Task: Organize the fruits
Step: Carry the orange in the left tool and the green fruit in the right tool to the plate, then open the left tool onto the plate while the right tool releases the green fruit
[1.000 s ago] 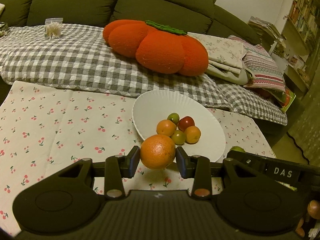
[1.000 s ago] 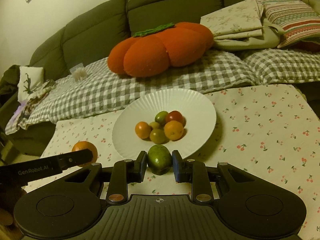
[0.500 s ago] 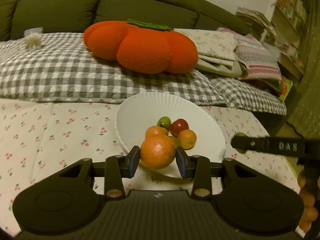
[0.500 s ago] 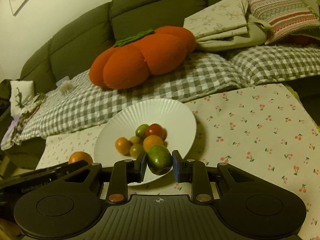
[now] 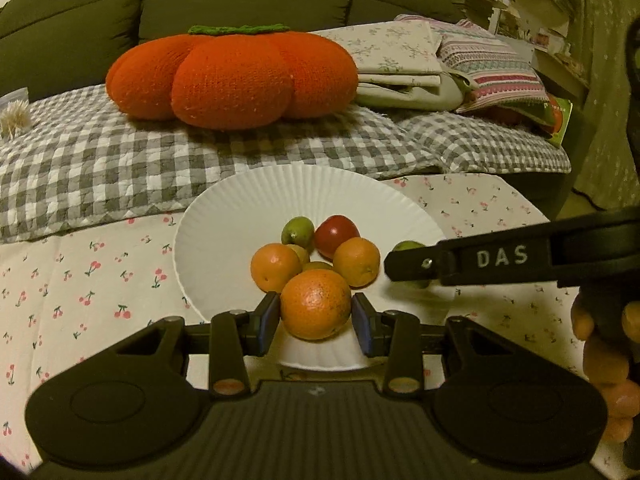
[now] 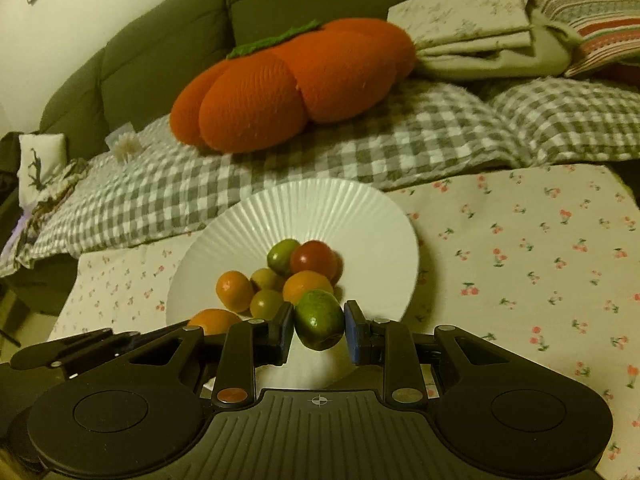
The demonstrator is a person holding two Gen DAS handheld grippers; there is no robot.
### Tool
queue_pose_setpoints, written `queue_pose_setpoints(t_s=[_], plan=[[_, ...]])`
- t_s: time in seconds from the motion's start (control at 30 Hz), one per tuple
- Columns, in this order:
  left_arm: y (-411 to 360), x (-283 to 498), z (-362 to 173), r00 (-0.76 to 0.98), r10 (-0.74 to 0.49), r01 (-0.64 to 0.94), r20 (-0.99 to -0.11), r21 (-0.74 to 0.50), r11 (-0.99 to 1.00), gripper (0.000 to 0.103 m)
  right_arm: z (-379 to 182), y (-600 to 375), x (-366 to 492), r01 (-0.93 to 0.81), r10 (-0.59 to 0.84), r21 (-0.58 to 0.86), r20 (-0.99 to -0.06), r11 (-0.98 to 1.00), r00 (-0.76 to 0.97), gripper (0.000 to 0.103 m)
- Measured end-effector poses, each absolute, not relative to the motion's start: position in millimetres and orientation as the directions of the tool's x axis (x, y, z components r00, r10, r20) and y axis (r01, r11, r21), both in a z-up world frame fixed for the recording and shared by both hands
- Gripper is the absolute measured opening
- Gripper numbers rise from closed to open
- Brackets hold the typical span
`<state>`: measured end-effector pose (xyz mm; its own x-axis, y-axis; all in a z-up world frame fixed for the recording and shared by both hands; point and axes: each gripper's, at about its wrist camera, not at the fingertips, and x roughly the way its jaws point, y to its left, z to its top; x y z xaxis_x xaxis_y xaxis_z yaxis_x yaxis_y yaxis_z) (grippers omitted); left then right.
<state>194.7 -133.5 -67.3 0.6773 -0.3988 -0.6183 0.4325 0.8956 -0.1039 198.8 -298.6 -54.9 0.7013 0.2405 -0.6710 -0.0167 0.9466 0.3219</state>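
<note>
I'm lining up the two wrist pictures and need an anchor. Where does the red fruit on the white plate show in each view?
Left wrist: the red fruit sits just above centre, at the back of the pile, right of a small green fruit.
Right wrist: it lies near centre, again at the back, right of that green fruit.
Shared landmark: the orange pumpkin cushion behind the white plate.

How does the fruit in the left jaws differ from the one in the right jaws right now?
The orange in the left gripper is round and orange with a dimpled skin; the green fruit in the right gripper is green and smooth. The orange looks larger, and the left jaws stand wider around it. Both are clamped between the pads, over the white plate's near edge.
</note>
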Motion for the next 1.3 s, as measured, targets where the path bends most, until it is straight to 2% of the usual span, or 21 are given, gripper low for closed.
queue_pose_setpoints(t_s=[0.43, 0.53, 0.6, 0.67, 0.73, 1.07, 1.17, 1.3], plan=[[-137.5, 200.5, -71.0, 0.688, -0.388, 0.434, -0.613, -0.081, 0.897, 0.039, -68.6, -292.3, 209.4, -0.016, 0.266, 0.348, -0.687, 0.938, 0.676, 0.025], [-138.6, 198.9, -70.2, 0.695, -0.378, 0.434, -0.612, -0.061, 0.899, 0.04, -68.5, -295.1, 208.8, -0.004, 0.276, 0.374, -0.676, 0.927, 0.683, 0.029], [-137.9, 197.3, -68.8, 0.699, -0.376, 0.436, -0.608, -0.055, 0.898, 0.044, -67.6, -297.3, 208.3, 0.005, 0.283, 0.393, -0.671, 0.92, 0.686, 0.032], [-135.2, 195.1, -64.8, 0.712, -0.379, 0.429, -0.592, -0.061, 0.901, 0.057, -66.0, -299.1, 207.5, 0.01, 0.282, 0.399, -0.665, 0.917, 0.692, 0.037], [-132.3, 193.0, -59.3, 0.72, -0.387, 0.428, -0.576, -0.071, 0.901, 0.059, -63.9, -300.6, 205.9, 0.013, 0.284, 0.407, -0.66, 0.913, 0.696, 0.037], [-116.4, 186.8, -47.8, 0.718, -0.384, 0.386, -0.581, -0.128, 0.914, 0.059, -51.9, -302.6, 193.5, 0.02, 0.31, 0.454, -0.639, 0.891, 0.704, 0.037], [-111.6, 184.7, -45.2, 0.717, -0.381, 0.368, -0.583, -0.147, 0.918, 0.059, -47.9, -302.2, 187.8, 0.022, 0.312, 0.46, -0.635, 0.887, 0.706, 0.043], [-106.3, 181.7, -43.8, 0.717, -0.349, 0.329, -0.603, -0.147, 0.933, 0.06, -44.5, -303.5, 180.1, 0.039, 0.297, 0.454, -0.643, 0.89, 0.706, 0.045]])
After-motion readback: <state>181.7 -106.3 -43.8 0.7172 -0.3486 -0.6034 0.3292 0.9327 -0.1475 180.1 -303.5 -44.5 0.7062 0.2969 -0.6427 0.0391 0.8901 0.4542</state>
